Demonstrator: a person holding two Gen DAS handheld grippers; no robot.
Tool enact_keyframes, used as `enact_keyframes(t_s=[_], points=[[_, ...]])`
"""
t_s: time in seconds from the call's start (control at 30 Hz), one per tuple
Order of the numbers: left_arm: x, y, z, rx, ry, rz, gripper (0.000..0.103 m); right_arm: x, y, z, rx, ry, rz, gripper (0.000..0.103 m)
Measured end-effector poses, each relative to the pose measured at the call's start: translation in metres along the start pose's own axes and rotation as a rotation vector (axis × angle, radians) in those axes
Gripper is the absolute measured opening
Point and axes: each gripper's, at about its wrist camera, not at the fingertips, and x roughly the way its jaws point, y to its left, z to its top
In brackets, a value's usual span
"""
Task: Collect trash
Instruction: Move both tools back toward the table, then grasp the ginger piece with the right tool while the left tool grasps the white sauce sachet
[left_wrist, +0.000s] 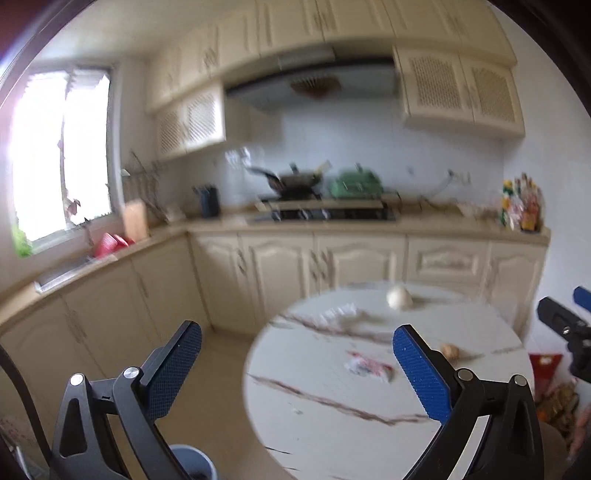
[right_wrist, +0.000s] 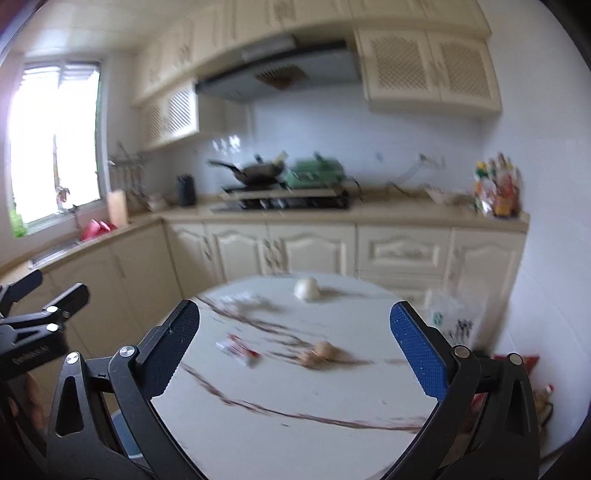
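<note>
- The kitchen cabinets and the counter run far ahead of both claws, with a wok on the stove and a green appliance just beside it
- A round marble table lies directly below and ahead of both claws; the left gripper hangs over its left edge and the right gripper over its near middle
- Left gripper: jaws spread wide, released, holding nothing; its left finger is over the floor, its right finger over the table
- Right gripper: jaws spread wide, released, holding nothing, both fingers framing the tabletop
- A grey-blue bin sits low beneath the left gripper, beside the table's left edge
- A white plastic bag stands beyond the right gripper's right finger, past the table's rim
- A white round lump rests at the table's far side, well ahead of both claws
- A crumpled white scrap lies ahead of the left gripper, left of the lump
- A red-and-white wrapper lies between the right gripper's fingers, nearer the left one; blur hides its print
- A small tan lump, possibly two pieces, lies just right of the wrapper, between the same fingers
</note>
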Motion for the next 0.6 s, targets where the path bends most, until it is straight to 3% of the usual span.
enact_keyframes(t_s=[0.13,0.37,0.6], points=[[0.058,-0.011,0.008,-0.004,0.159,-0.068,0.102,0.054,-0.027,-0.021,0.048,0.141,-0.045,0.103],[0.149,-0.025,0.027,0.008,0.353,-0.082,0.102,0.149,-0.054,-0.059,0.107,0.400,-0.043,0.103],[0.213,-0.031,0.038,-0.015,0.484,-0.108,0.102,0.215,-0.054,-0.069,0.098,0.530,-0.031,0.103]])
